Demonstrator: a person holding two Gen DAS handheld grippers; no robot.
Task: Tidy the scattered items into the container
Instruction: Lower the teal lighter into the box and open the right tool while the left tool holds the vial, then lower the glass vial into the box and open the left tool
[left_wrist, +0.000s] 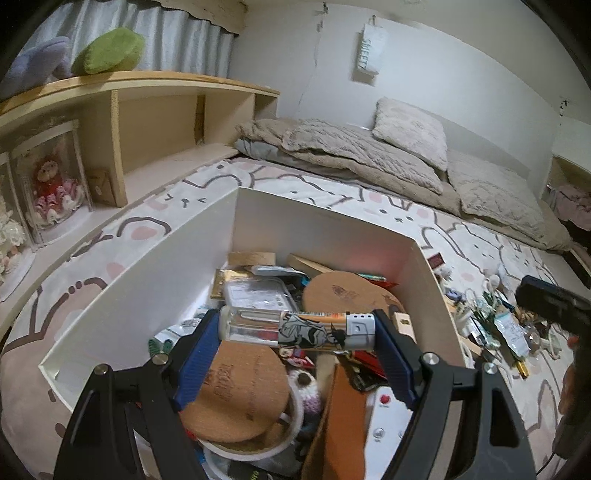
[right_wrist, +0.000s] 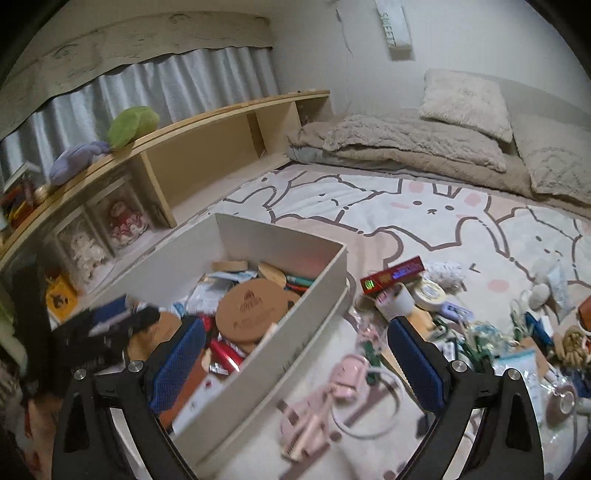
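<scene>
**Bottle over the box, ready to drop**

The left claw (left_wrist: 295, 328) pinches a clear bottle (left_wrist: 291, 328) end to end, one blue pad on its white base and the other on its grey cap, so the bottle lies crosswise between the fingers. It hangs above the open white box (left_wrist: 424, 258), over a heap already inside: cork coasters (left_wrist: 236, 391), a clear case (left_wrist: 258, 295), an orange card (left_wrist: 343, 417) and a white remote (left_wrist: 384, 417).

The right claw (right_wrist: 295, 363) is spread wide with nothing between its pads. It straddles the box's near wall (right_wrist: 295, 332), one finger over the contents and the other over the rug (right_wrist: 424, 229). Beyond it the rug carries the leftover clutter: a red carton (right_wrist: 393, 278), a white cup (right_wrist: 397, 301), a tape roll (right_wrist: 430, 293), a pink tool (right_wrist: 321, 402) with a white cord, and a tangle of small things further right.

The step in hand looks like the bottle's release. To do it well, lower the bottle until it sits close over the coasters before the pads part, since a round bottle let go from height may roll or bounce toward the wall. Keeping it level and aiming at the flat cork gives it a steady landing. The box is already crowded near the front, so the emptier back corner could be the better spot. The right claw appears free to head for the pink tool, the nearest loose item.
</scene>
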